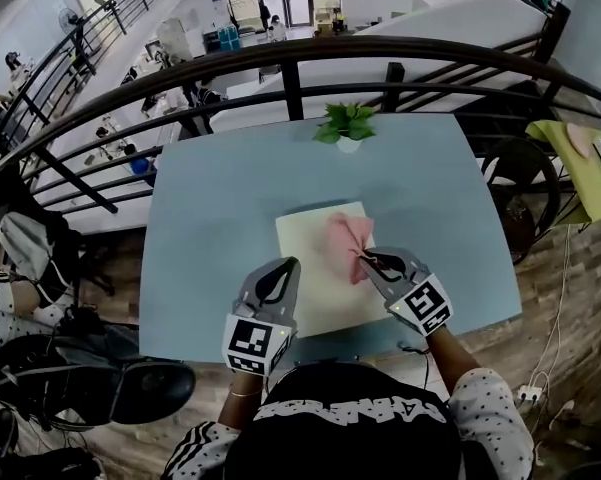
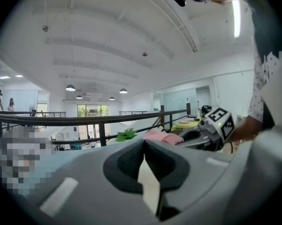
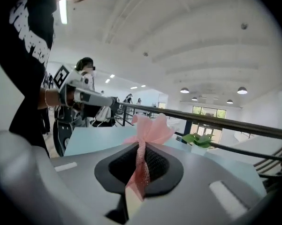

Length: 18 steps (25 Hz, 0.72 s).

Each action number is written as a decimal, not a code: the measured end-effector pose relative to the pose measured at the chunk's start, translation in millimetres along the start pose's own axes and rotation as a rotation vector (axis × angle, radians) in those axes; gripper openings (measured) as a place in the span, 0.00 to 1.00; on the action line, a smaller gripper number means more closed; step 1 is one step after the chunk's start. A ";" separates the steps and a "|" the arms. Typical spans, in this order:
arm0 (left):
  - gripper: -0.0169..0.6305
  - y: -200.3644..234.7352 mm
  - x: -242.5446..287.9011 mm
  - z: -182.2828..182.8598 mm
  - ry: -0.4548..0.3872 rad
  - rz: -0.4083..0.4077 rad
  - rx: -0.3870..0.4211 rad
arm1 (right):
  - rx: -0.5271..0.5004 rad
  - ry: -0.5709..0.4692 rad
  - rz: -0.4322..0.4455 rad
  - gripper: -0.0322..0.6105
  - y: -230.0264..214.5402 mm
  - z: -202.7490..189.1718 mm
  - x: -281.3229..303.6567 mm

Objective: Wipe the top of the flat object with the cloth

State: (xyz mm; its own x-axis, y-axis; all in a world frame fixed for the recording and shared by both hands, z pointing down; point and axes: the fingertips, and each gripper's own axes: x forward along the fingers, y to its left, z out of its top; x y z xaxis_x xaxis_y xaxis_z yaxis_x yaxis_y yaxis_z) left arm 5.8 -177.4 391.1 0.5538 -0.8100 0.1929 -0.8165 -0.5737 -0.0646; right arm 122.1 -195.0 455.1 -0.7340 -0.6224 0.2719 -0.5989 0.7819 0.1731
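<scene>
While right tongs pinch cloth atop board, left tongs lie closed.

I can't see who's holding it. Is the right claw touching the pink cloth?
Touching. In the right gripper view, the right claw is shut on the pink cloth.

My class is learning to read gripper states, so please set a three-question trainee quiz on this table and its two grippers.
1. True or false: the right gripper is shut on the pink cloth.
2. What does the left gripper clamp? A: a cup. B: the edge of the pale flat board. C: nothing.
3. Fill in: the small potted plant stands at the blue table's ____ edge, seen from the person.

Key: 1 true; 2 B; 3 far.
</scene>
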 end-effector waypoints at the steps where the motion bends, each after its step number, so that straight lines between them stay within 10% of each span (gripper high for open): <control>1: 0.03 1.2 -0.9 0.6 0.000 0.006 0.001 | 0.024 -0.032 0.007 0.08 -0.8 7.9 0.3; 18: 0.03 23.1 -10.5 3.7 0.020 0.073 0.019 | 0.149 -0.182 0.132 0.08 11.6 55.8 20.2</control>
State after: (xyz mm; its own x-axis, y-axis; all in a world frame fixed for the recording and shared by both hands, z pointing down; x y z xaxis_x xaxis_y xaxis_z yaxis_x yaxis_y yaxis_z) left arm -18.2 -182.6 383.9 0.4891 -0.8475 0.2064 -0.8515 -0.5152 -0.0975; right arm 82.5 -200.5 409.8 -0.8465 -0.5218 0.1057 -0.5245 0.8514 0.0021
